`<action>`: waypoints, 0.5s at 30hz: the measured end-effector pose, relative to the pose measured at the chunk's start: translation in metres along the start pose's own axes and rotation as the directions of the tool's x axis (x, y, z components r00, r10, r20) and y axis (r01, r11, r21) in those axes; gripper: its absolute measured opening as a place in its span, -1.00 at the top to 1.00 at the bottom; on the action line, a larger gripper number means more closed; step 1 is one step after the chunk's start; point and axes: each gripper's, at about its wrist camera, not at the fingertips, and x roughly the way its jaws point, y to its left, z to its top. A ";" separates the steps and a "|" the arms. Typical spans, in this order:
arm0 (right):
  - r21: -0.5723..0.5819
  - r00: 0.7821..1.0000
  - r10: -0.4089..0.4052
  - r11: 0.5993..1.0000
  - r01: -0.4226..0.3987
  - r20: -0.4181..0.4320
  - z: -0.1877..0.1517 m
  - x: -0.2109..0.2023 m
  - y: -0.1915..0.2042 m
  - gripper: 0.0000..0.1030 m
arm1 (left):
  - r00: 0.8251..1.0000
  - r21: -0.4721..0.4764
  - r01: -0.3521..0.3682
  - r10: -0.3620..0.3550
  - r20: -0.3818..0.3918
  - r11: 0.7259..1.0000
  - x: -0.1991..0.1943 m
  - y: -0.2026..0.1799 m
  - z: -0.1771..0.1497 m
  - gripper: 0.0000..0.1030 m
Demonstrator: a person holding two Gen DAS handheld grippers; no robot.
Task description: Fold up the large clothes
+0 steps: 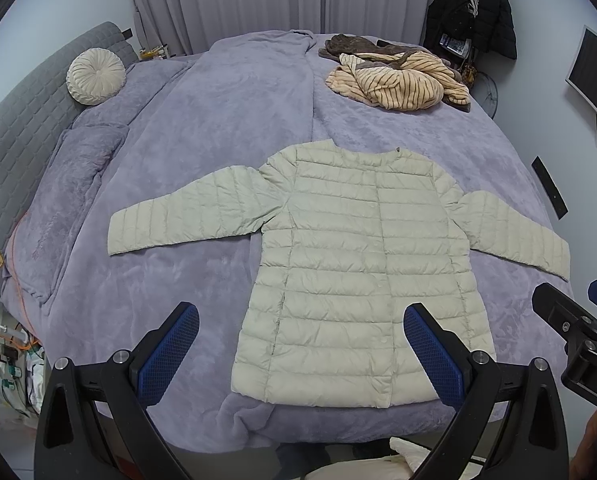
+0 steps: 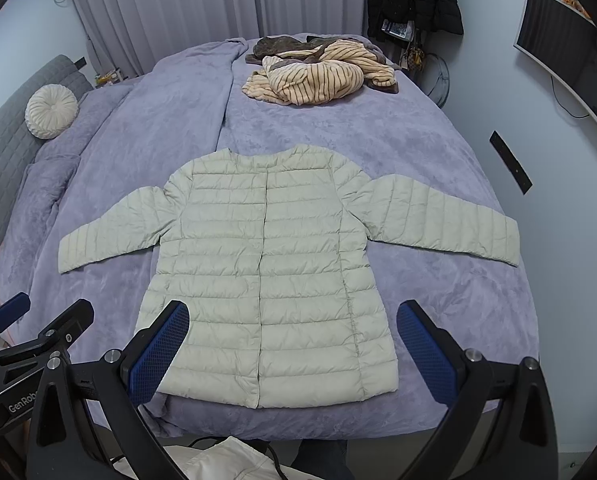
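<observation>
jacket (image 1: 354, 264) lying flat, front up, sleeves spread, on near part of bed (image 1: 218, 120) | left tool (image 1: 300, 344) hovering spread, gripping nothing | right tool (image 2: 292, 344) hovering spread, gripping nothing

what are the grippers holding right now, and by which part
Nothing is held. The left gripper and right gripper are both open, above the near hem of the pale puffer jacket, which lies flat on the bed.
</observation>
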 end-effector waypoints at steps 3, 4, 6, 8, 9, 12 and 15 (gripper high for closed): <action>0.000 1.000 0.000 1.000 0.000 -0.002 0.000 0.001 0.000 -1.00 | 1.000 0.000 0.000 0.000 -0.002 1.000 0.000 0.002 0.001 -0.99; 0.001 1.000 0.000 1.000 0.000 -0.003 0.000 0.001 0.000 -1.00 | 1.000 0.001 0.000 0.000 -0.001 1.000 0.000 0.001 0.000 -0.99; 0.002 1.000 0.000 1.000 0.000 -0.004 0.000 0.001 0.001 -1.00 | 1.000 0.000 0.000 0.000 0.000 1.000 0.000 0.002 0.000 -0.99; 0.001 1.000 -0.001 1.000 0.001 -0.003 0.000 0.002 0.001 -1.00 | 1.000 0.001 0.001 -0.001 -0.001 1.000 0.000 0.001 0.000 -0.99; 0.001 1.000 -0.001 1.000 0.001 -0.003 0.000 0.002 0.001 -1.00 | 1.000 0.001 0.000 0.000 -0.001 1.000 0.000 0.001 0.000 -0.99; 0.001 1.000 0.000 1.000 0.000 -0.005 0.000 0.003 0.001 -1.00 | 1.000 0.001 -0.001 0.001 -0.001 1.000 0.000 0.000 0.000 -0.99; 0.002 1.000 0.001 1.000 -0.001 -0.007 0.000 0.003 0.001 -1.00 | 1.000 0.000 -0.001 0.001 -0.002 1.000 0.000 0.002 0.000 -0.99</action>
